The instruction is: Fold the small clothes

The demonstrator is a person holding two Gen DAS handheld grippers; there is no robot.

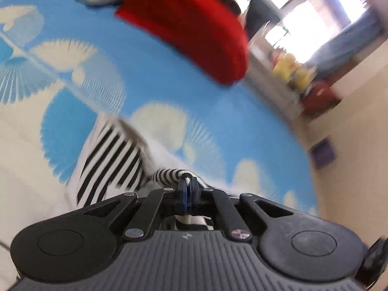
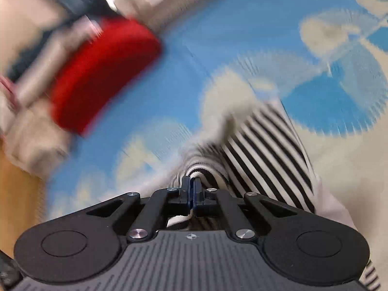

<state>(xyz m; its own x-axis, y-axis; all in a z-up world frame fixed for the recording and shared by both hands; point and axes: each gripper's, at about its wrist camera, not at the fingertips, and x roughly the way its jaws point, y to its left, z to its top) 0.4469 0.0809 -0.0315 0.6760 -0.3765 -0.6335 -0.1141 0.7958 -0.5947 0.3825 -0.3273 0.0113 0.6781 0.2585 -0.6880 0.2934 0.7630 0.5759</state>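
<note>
Both the left gripper (image 1: 187,181) and right gripper (image 2: 192,183) pinch the striped garment (image 2: 264,152) near the red cloth (image 1: 194,24); blur suggests mid-fold; next, lay the edge over evenly

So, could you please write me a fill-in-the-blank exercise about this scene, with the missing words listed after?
1. Both grippers, left and right, are shut on the ____ garment.
2. The folded item behind it is ____ in colour.
3. The cloth under the clothes is white and ____.

Missing words: striped; red; blue
</note>
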